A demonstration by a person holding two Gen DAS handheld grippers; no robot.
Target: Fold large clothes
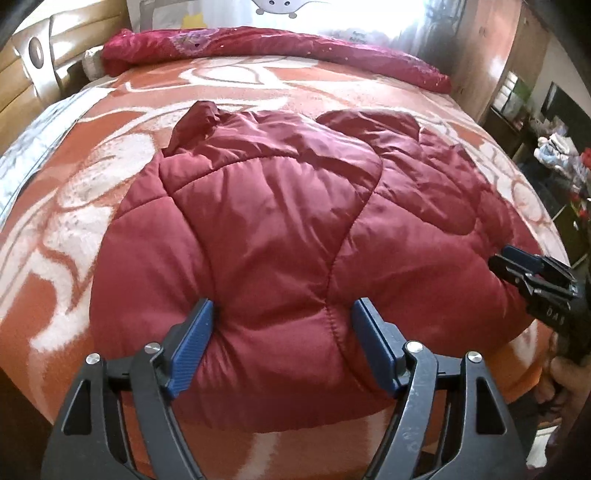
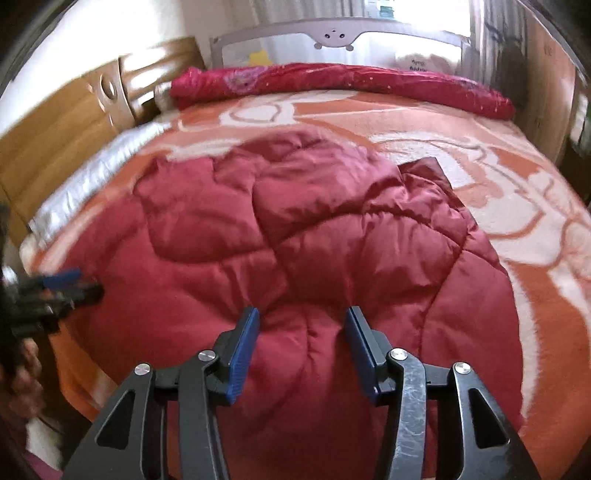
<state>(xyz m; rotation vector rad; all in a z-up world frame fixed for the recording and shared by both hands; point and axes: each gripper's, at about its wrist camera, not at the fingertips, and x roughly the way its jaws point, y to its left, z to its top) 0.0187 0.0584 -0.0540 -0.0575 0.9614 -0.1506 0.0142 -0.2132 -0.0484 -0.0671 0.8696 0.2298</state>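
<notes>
A dark red quilted puffer jacket (image 1: 273,221) lies spread on the bed, its near hem at the bed's front edge; it also shows in the right wrist view (image 2: 295,240). My left gripper (image 1: 282,314) is open, its blue pads straddling a bulge of the near hem on the left part. My right gripper (image 2: 301,321) is open, its pads on either side of a bulge of the hem further right. The right gripper also shows at the right edge of the left view (image 1: 517,262); the left one shows blurred at the left edge of the right view (image 2: 66,284).
The bed has an orange and white patterned blanket (image 1: 92,221). A rolled red quilt (image 1: 258,44) lies along the far side by a grey bed rail (image 2: 332,35). Wooden headboard (image 1: 37,74) at left, wooden cabinet (image 1: 495,55) and cluttered shelves at right.
</notes>
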